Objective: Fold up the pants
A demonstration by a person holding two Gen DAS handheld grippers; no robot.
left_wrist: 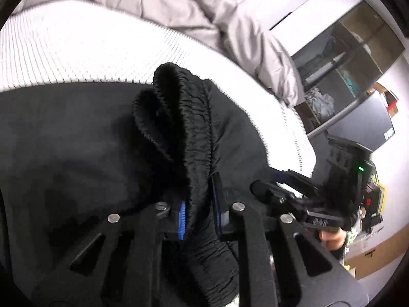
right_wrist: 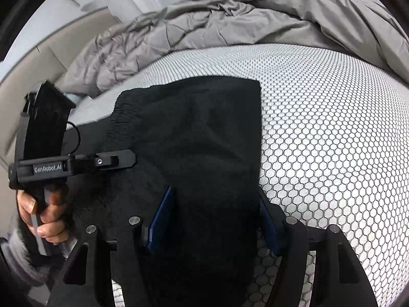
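Black pants [right_wrist: 194, 138], soft, limp, light fleece, lying on the mesh mattress [right_wrist: 332, 128]: left gripper [left_wrist: 199, 209] clamped on the bunched elastic waistband [left_wrist: 189, 117], right gripper [right_wrist: 214, 220] apart astride the fabric edge; best held at thick seams.

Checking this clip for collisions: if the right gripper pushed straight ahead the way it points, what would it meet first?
The right gripper has its jaws apart over the black pants. Straight ahead it would run along more of that fabric, then the honeycomb-patterned mattress, then probably the rumpled grey duvet; depth is unclear.
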